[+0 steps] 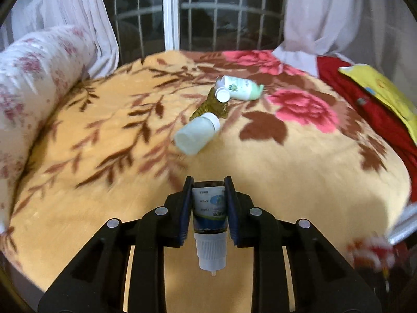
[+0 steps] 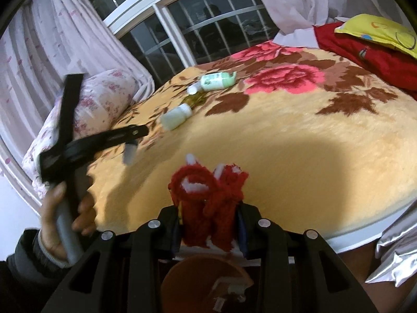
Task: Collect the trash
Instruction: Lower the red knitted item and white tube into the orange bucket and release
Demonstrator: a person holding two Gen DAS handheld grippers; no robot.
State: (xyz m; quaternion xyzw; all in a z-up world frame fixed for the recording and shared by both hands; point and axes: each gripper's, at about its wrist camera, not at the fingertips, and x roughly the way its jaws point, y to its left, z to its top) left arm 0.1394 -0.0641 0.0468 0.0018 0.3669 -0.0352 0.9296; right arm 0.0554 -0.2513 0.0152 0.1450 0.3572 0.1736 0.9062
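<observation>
My left gripper (image 1: 208,182) is shut on a small dark bottle (image 1: 209,208) with a printed label, white cap toward the camera, lifted above the blanket. In the right wrist view a hand holds that left gripper (image 2: 138,131) at the left, the small bottle (image 2: 129,154) hanging blurred from it. My right gripper (image 2: 209,208) is shut on a red and white woolly bundle (image 2: 208,193). On the bed lie a white bottle (image 1: 196,137) (image 2: 176,117), a green-white bottle (image 1: 241,88) (image 2: 217,80), a small white-capped vial (image 1: 222,94) and a yellowish wrapper (image 1: 211,107).
The floral blanket (image 1: 299,169) covers the bed. A rolled floral pillow (image 1: 34,78) lies along its left side, red cloth (image 1: 365,104) and a yellow pillow (image 1: 383,88) at the right. An orange round container (image 2: 206,279) sits below my right gripper. Window and curtains stand behind.
</observation>
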